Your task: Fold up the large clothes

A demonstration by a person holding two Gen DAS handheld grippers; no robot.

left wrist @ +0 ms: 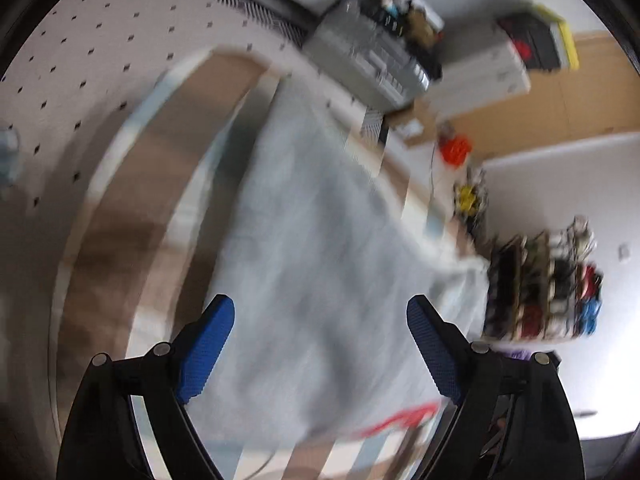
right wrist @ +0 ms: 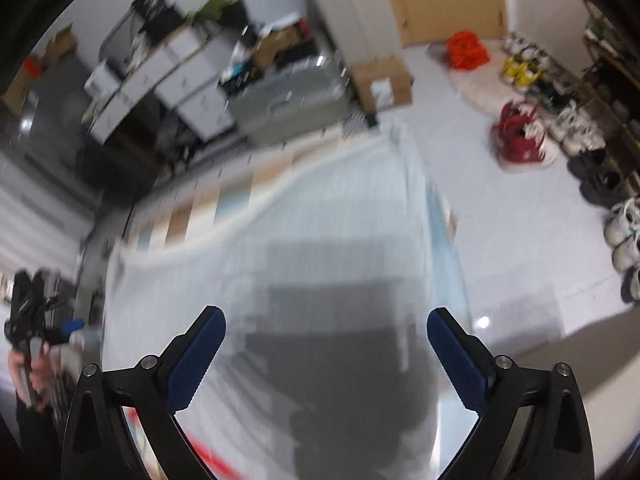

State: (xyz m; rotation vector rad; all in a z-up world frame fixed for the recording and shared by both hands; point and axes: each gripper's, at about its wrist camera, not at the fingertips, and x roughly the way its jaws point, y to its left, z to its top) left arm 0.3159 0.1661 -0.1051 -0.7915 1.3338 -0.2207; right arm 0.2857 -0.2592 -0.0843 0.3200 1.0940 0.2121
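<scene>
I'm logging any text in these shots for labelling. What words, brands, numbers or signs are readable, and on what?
None can be read.
Cardboard box: a pale label, too blurred to read.
Grey cabinet: front markings, blurred.
Light garment: a red mark near its edge, no letters legible.

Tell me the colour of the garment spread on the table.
Pale grey-white garment, plain as far as the blur shows; clearest in the left wrist view.

Pale grey-blue garment (left wrist: 320, 248) centre frame; brown-white-blue striped cloth (left wrist: 132, 200) left; blue gripper pads (left wrist: 208, 348) bottom; orange bag (right wrist: 466, 50) upper right.
</scene>
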